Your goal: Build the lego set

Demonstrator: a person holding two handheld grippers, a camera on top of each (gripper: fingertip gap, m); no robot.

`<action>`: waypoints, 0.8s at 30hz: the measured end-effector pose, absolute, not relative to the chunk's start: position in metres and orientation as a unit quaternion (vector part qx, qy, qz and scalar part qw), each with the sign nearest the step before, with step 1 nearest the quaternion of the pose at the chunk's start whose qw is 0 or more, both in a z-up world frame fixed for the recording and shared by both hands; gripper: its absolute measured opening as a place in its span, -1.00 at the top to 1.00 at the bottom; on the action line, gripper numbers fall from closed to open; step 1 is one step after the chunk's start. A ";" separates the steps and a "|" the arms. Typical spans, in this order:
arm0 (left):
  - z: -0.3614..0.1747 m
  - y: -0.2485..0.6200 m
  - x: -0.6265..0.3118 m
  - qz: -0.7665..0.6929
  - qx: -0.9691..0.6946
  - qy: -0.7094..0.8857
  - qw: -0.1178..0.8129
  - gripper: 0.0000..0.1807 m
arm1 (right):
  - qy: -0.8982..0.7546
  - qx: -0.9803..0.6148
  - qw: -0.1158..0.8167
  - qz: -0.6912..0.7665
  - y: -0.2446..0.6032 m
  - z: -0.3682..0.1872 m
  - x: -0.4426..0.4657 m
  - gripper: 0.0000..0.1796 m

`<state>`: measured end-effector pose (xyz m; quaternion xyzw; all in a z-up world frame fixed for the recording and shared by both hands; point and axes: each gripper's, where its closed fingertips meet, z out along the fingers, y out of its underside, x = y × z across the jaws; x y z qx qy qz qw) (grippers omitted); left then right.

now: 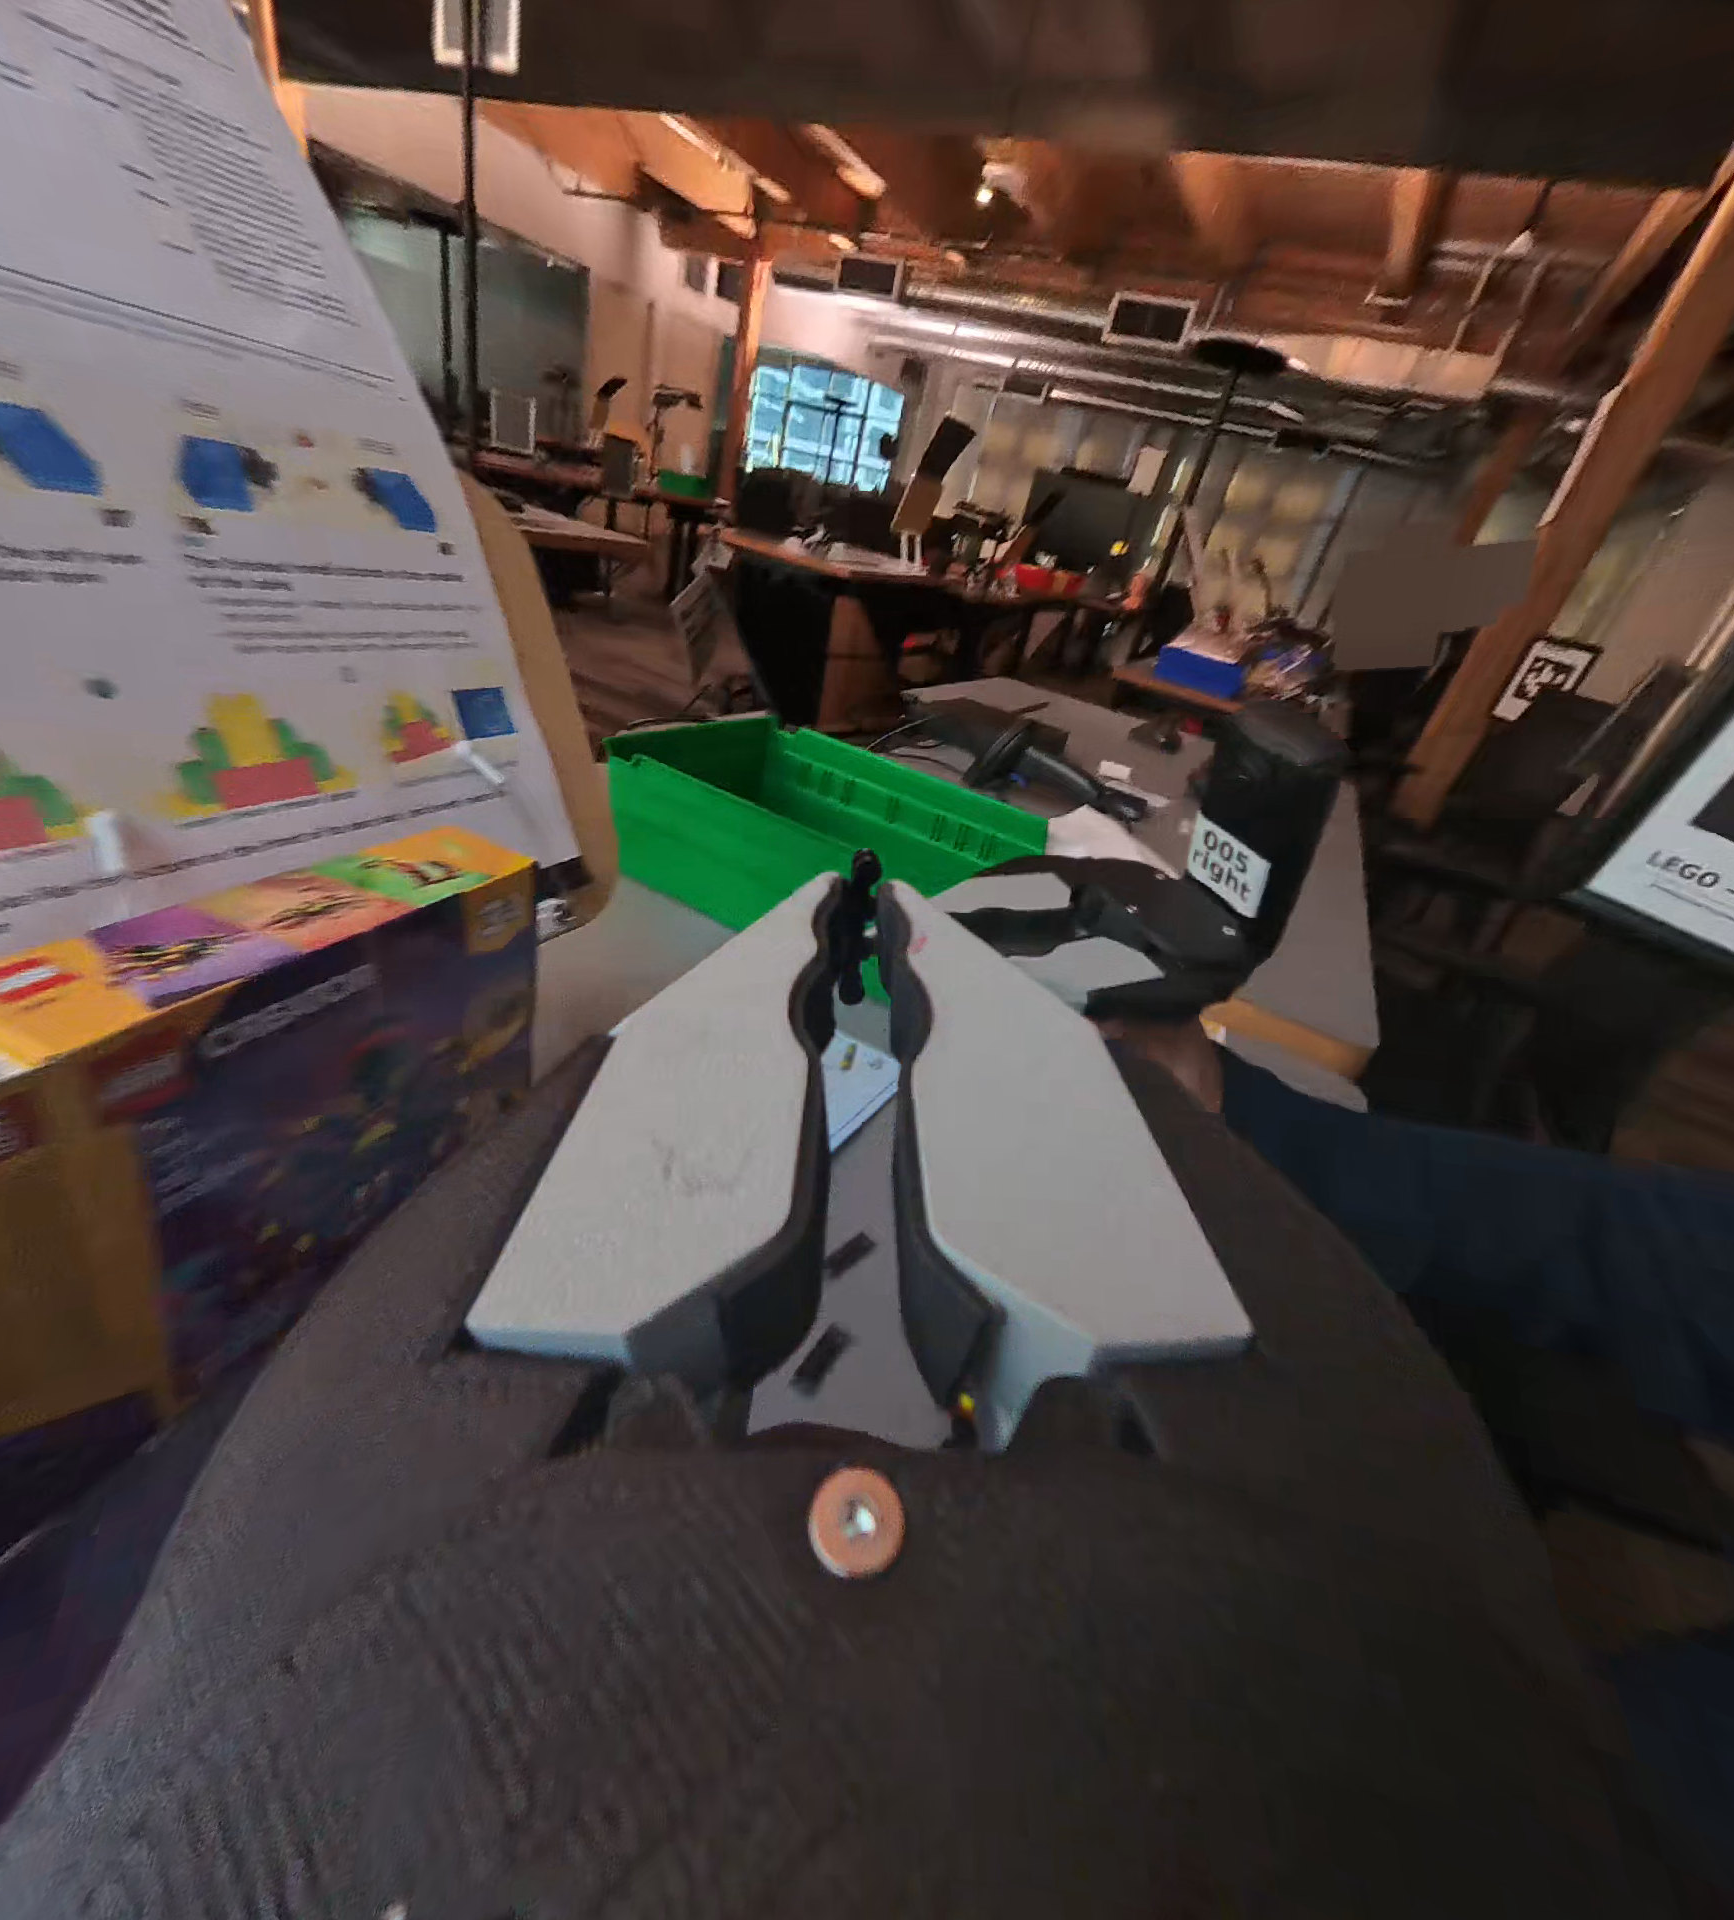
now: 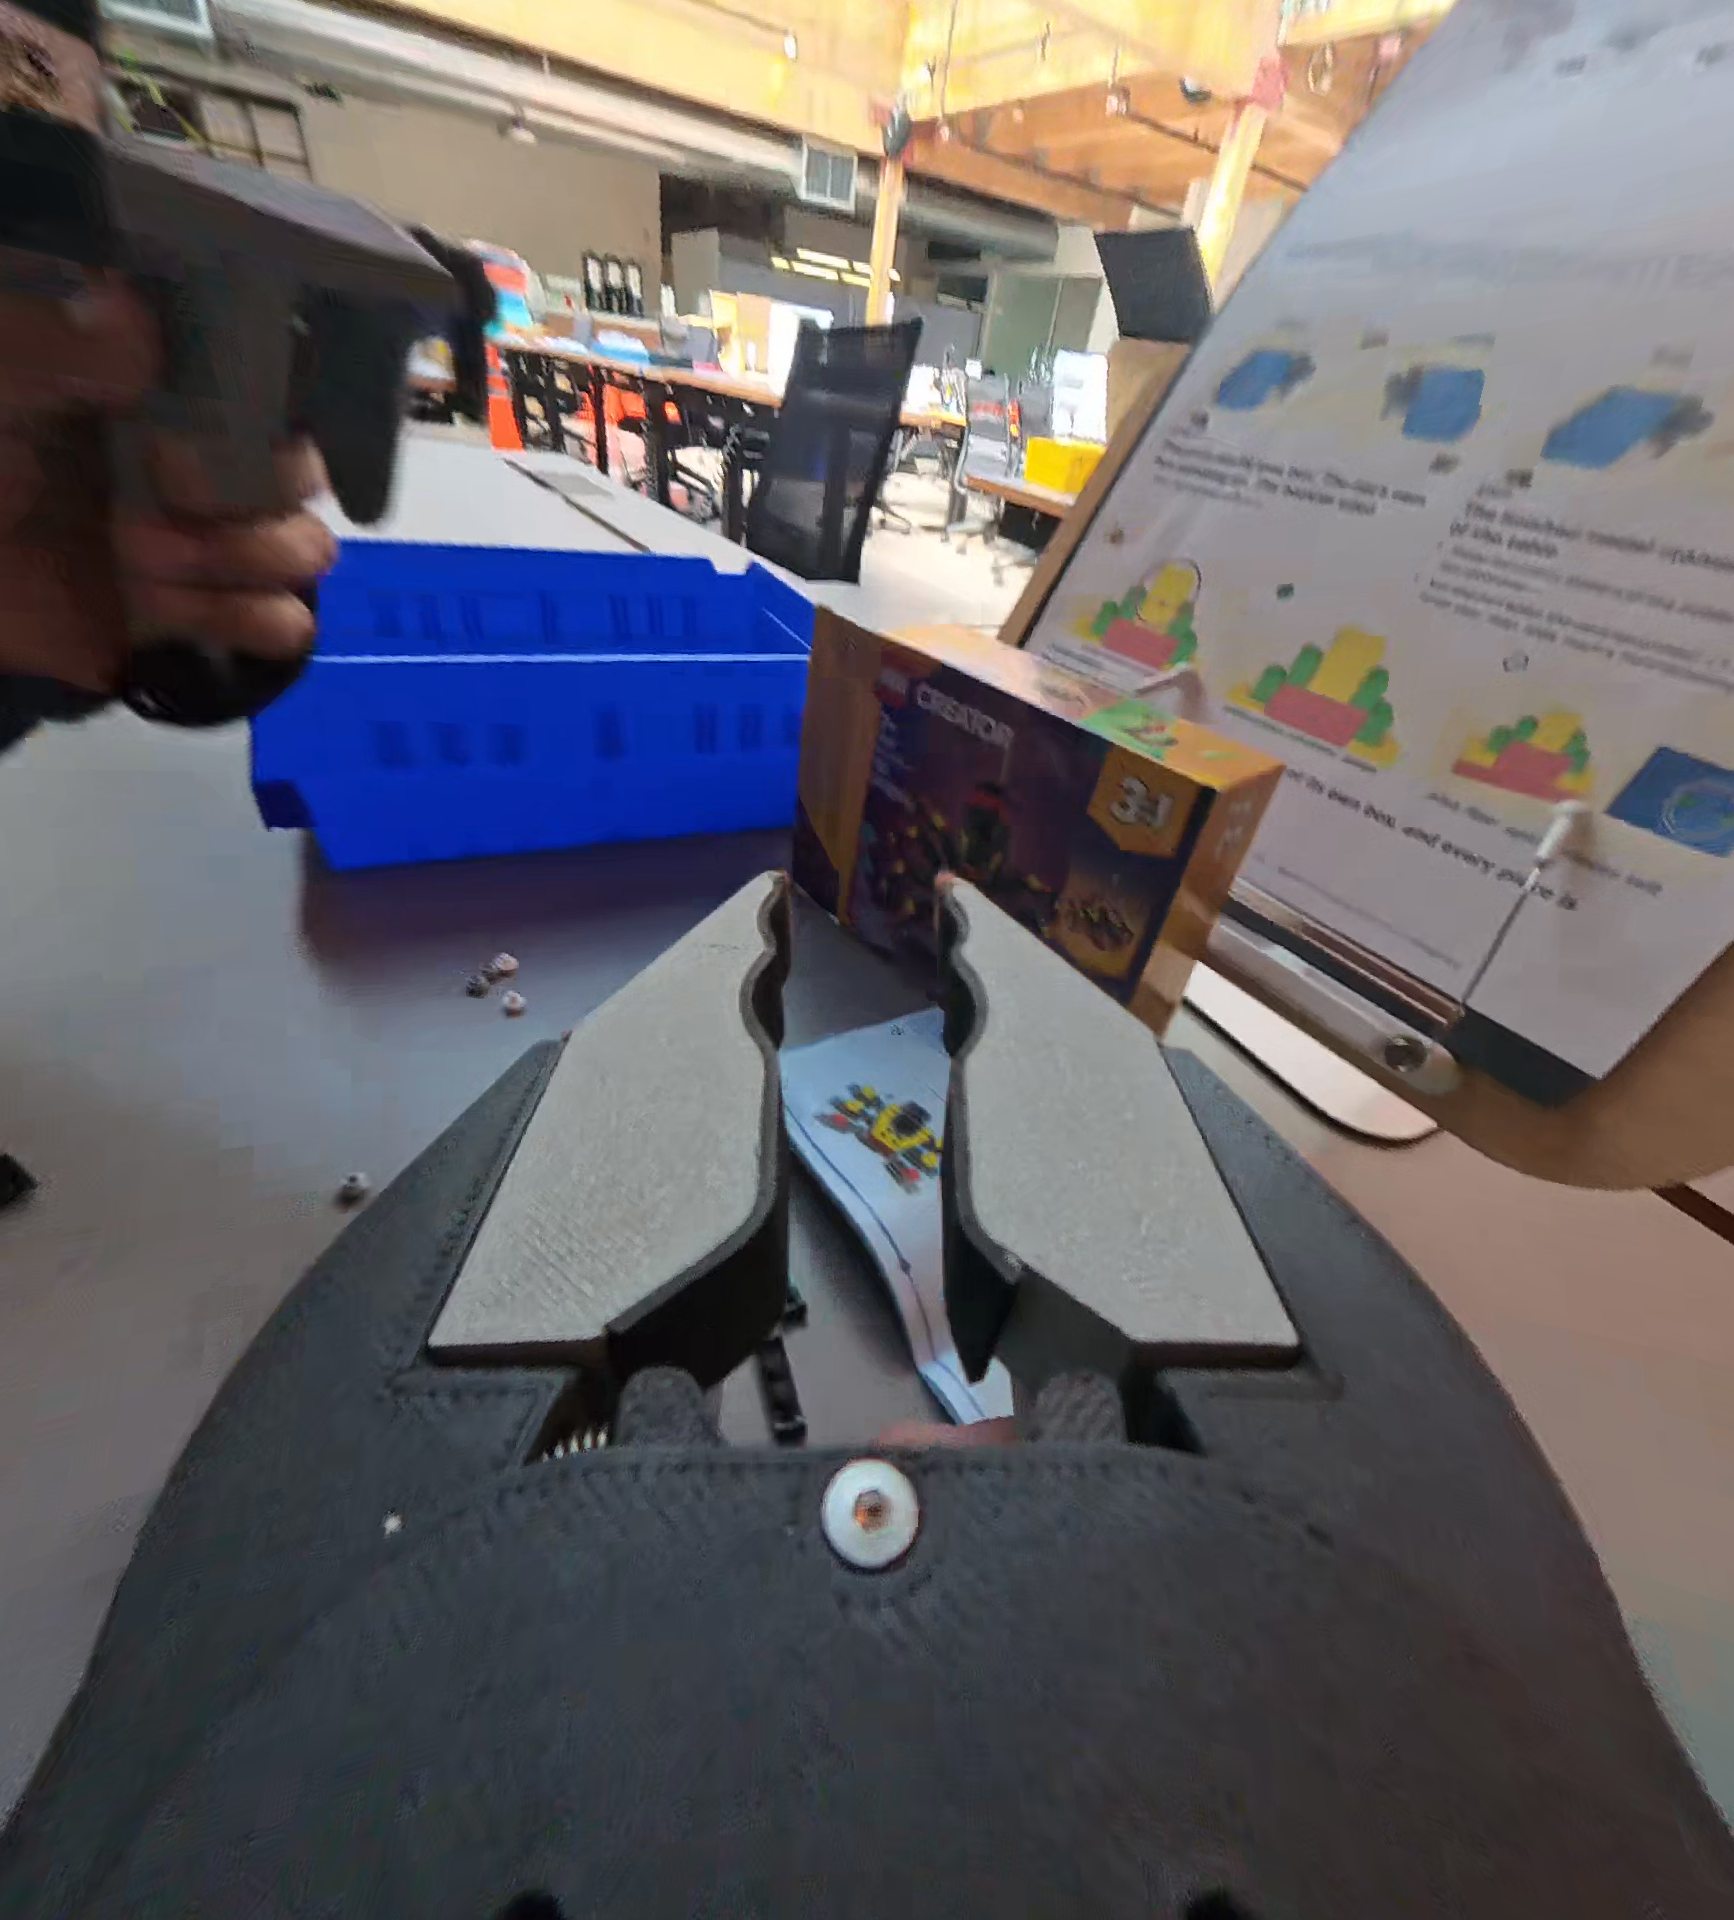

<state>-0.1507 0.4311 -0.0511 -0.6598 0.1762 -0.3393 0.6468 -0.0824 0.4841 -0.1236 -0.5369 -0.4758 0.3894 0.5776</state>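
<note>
Fingers [image 1: 930, 997] pinching black piece [image 1: 855, 925]

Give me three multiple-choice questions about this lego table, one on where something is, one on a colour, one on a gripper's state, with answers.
1. Where is the lego box?
A. inside the bin
B. on the table before the instruction board
C. in a gripper

2. What colour is the bin in the right wrist view?
A. blue
B. red
C. white

3. What is the left gripper doing?
A. hanging open
B. pinching a small black piece
C. gripping paper

Answers: B, it stands by the board's foot; A, its walls are blue; B, the piece sits between the fingertips.
</note>
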 end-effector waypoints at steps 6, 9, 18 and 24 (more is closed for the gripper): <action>-0.077 0.477 -0.103 -0.474 -0.616 0.079 0.624 0.98 | -0.441 -0.538 0.635 0.336 0.486 -0.117 -0.077 0.67; -0.086 0.491 -0.104 -0.522 -0.572 0.010 0.632 0.99 | -0.451 -0.539 0.622 0.345 0.483 -0.123 -0.083 0.68; -0.108 0.487 -0.084 -0.650 -0.542 -0.033 0.531 0.99 | -0.465 -0.550 0.631 0.288 0.481 -0.135 -0.099 0.78; -0.110 0.488 -0.090 -0.624 -0.549 -0.051 0.554 0.99 | -0.466 -0.545 0.646 0.260 0.483 -0.134 -0.098 0.94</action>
